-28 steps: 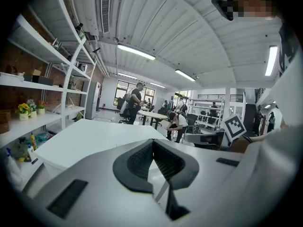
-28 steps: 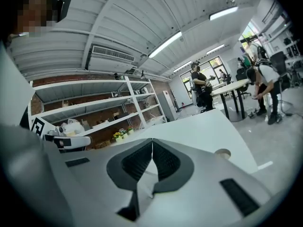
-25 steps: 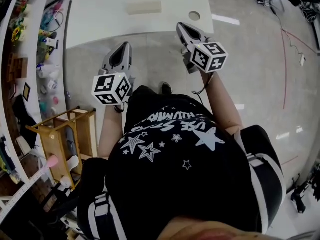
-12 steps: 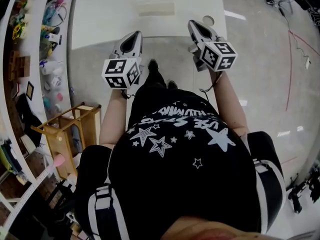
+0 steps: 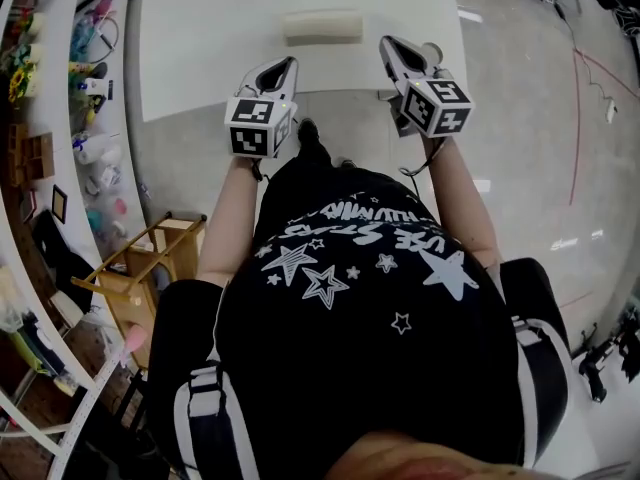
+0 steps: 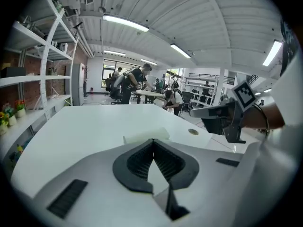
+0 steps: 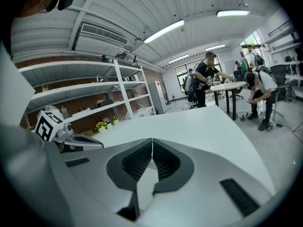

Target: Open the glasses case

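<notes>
A closed cream glasses case (image 5: 322,26) lies on the white table (image 5: 200,38), near its front edge. My left gripper (image 5: 288,62) hovers over the table's edge just short of the case's left end, jaws shut and empty. In the left gripper view the case (image 6: 147,136) shows right beyond the meeting jaw tips (image 6: 152,140). My right gripper (image 5: 386,42) sits to the right of the case, also shut with nothing in it. The right gripper view shows only bare table past the tips (image 7: 152,140); the case is out of its sight.
A small round disc (image 6: 192,132) lies on the table right of the case. Shelves with small items (image 5: 60,118) line the left side, and a wooden stool (image 5: 140,268) stands on the floor below them. People work at desks far behind the table.
Both grippers have moved forward from over the floor to the table's front edge, close to the case. The person has stepped nearer to the table.
</notes>
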Tool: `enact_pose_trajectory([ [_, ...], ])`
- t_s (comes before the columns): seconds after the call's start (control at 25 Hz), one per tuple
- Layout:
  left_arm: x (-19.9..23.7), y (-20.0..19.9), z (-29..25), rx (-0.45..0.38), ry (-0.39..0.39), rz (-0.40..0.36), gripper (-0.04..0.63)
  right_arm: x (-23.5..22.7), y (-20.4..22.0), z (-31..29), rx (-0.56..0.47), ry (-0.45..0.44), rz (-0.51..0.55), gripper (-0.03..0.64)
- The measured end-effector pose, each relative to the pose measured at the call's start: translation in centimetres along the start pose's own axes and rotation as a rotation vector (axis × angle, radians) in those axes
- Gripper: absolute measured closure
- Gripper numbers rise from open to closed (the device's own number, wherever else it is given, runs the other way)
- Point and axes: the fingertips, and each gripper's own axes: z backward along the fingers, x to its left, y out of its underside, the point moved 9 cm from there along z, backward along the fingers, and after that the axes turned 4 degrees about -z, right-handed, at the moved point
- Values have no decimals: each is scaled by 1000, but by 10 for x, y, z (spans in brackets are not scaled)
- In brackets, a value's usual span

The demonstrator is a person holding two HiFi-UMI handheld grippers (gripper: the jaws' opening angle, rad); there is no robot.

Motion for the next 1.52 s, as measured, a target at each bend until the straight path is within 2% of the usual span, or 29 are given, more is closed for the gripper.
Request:
enact_pose_trajectory([
  [0.2,20,6,-30,76,18,-28,583,-12,5,-25,21,35,-40,609],
  [0.48,47,18,-64,192,29,-57,583,-11,0,-53,52,80,-31,609],
  [0.88,36,28,-97,304,73,-92,583,-27,-4,-57,58,127,-60,609],
  [1.12,29,26,-107,338,36,-90,583,-41,-6,-67,109,71,-32,609],
  [1.36,23,25,-108,340,-18,-50,583,-41,-11,-83,208,-33,148,609],
  [1.52,23,23,-107,334,-51,-25,583,-38,-10,-92,266,-112,205,607],
])
